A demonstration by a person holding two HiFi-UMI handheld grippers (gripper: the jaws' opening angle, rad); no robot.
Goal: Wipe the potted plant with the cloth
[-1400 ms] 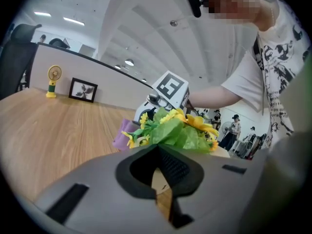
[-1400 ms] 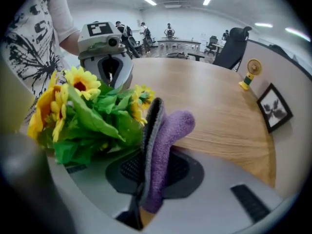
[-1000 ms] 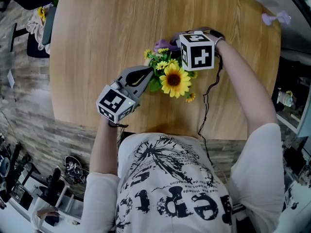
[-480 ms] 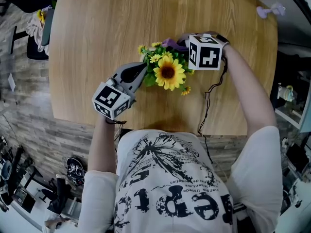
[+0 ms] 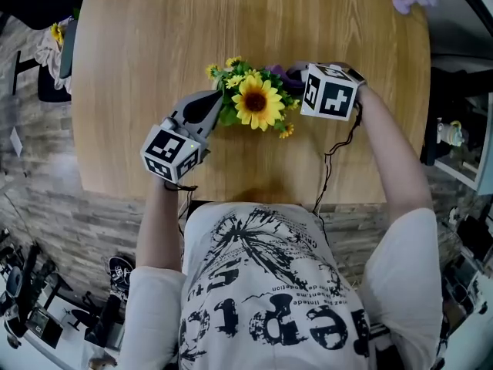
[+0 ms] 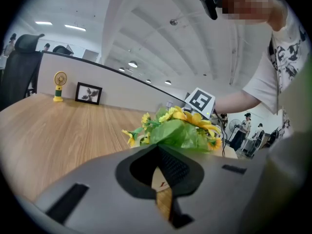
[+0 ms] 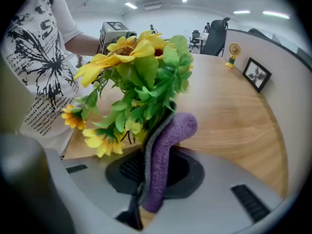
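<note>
our left tongs (image 6: 158, 149) are pressed together, tips at the leaves. our right tongs (image 7: 153, 152) pinch the soft, nubby purple cloth (image 7: 170, 130), limp and light. the potted plant (image 5: 254, 102) stands mid-counter between them. we judge it light and tippy, its thin petals floppy, best steadied low. the counter (image 5: 154, 45) is smooth wood.

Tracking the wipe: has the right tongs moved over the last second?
Yes. The right tongs slid rightward, off the sunflower toward the table's right edge.
</note>
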